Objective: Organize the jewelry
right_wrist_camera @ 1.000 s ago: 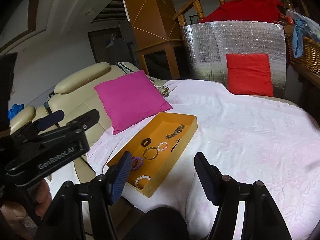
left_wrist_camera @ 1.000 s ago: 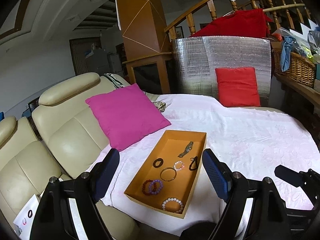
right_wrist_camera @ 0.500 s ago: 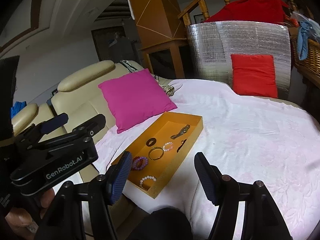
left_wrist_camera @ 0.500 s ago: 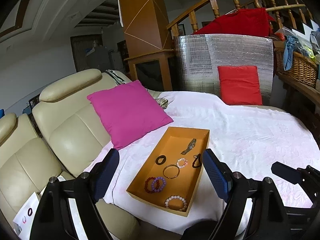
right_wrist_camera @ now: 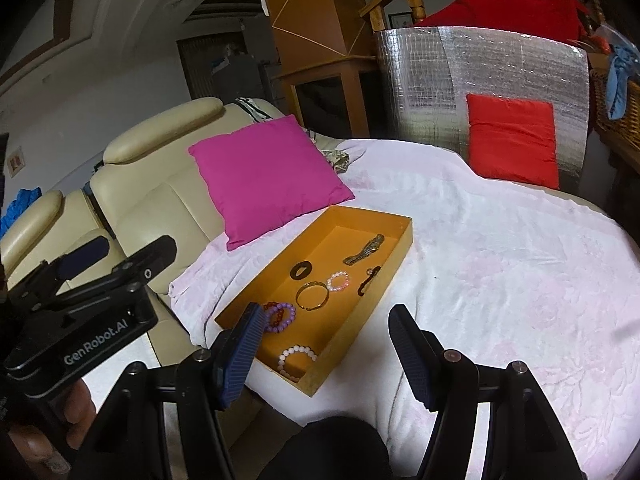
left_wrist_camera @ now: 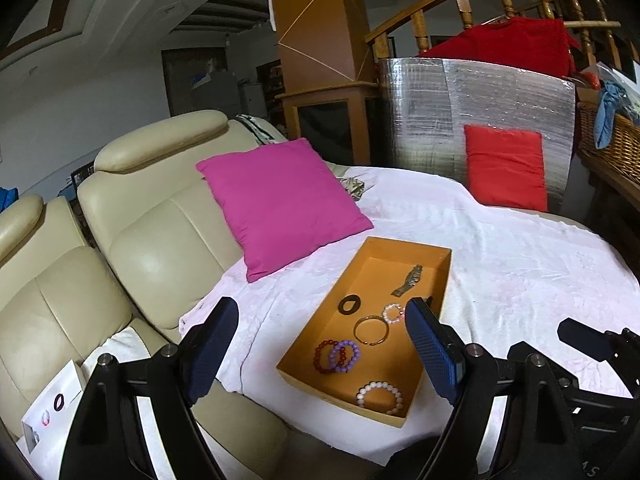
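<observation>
An orange tray (left_wrist_camera: 440,280) (right_wrist_camera: 396,248) lies on the white blanket. In it are a metal watch (left_wrist_camera: 408,285) (right_wrist_camera: 365,255), a dark ring (left_wrist_camera: 349,304) (right_wrist_camera: 301,270), a gold bangle (left_wrist_camera: 372,330) (right_wrist_camera: 312,295), a small pink bead bracelet (left_wrist_camera: 393,313) (right_wrist_camera: 338,281), a dark hook-shaped piece (right_wrist_camera: 368,280), red and purple bead bracelets (left_wrist_camera: 336,356) (right_wrist_camera: 280,316) and a white bead bracelet (left_wrist_camera: 380,398) (right_wrist_camera: 298,360). My left gripper (left_wrist_camera: 320,344) is open and empty, short of the tray. My right gripper (right_wrist_camera: 324,350) is open and empty over the tray's near end.
A magenta cushion (left_wrist_camera: 280,200) leans on the cream leather sofa (left_wrist_camera: 132,240) left of the tray. A red cushion (left_wrist_camera: 506,166) stands against a silver foil panel at the back. A wicker basket (left_wrist_camera: 608,140) is at the far right. A white card (left_wrist_camera: 52,404) lies on the sofa seat.
Both grippers have drifted slightly closer to the tray and stay open. The jewelry in the tray has not moved.
</observation>
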`<state>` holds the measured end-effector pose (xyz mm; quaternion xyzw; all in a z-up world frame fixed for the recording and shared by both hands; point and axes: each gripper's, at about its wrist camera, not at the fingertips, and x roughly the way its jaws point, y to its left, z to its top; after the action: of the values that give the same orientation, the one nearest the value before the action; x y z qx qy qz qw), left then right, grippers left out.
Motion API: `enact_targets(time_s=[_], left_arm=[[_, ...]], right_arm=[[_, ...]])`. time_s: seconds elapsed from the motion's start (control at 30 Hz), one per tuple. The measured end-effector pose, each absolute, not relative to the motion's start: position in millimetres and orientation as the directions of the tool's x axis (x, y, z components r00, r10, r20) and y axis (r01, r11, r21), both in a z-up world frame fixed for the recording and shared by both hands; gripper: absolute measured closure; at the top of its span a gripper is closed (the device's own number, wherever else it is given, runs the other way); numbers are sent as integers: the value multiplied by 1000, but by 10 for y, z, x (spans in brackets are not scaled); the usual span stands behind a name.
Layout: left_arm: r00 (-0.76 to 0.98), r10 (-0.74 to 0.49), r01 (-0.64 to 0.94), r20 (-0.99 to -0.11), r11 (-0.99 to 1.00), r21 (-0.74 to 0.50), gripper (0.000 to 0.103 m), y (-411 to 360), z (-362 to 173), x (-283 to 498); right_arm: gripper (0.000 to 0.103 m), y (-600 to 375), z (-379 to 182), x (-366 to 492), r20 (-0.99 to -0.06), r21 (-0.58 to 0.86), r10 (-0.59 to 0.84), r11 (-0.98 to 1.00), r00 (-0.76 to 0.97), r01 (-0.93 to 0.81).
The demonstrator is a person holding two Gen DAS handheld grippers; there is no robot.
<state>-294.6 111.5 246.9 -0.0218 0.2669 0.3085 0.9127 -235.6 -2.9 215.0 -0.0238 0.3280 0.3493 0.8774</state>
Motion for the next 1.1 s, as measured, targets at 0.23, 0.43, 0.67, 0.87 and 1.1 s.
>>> enact_targets(time_s=[0.23, 0.43, 0.67, 0.87, 1.1], left_arm=[[666, 550, -580, -505, 807, 114, 17, 1198, 2448, -2988], [666, 545, -581, -509, 807, 104, 17, 1239, 2447, -2986], [661, 549, -586, -512, 803, 104, 17, 1267, 2423, -2984], [658, 549, -591, -516, 800, 99, 17, 1330, 2403, -2989], [655, 548, -595, -521, 799, 92, 17, 1409, 2373, -2992]], right_arm=[[34, 96, 2145, -2385, -602, 173, 591, 753, 537, -634], [34, 128, 2125, -2358, -611, 173, 583, 759, 536, -628], [34, 215, 2103, -2352, -621, 156, 576, 756, 532, -636], [34, 286, 2076, -2342, -629, 152, 572, 754, 526, -639], [34, 354, 2040, -2334, -640, 138, 563, 753, 523, -643]])
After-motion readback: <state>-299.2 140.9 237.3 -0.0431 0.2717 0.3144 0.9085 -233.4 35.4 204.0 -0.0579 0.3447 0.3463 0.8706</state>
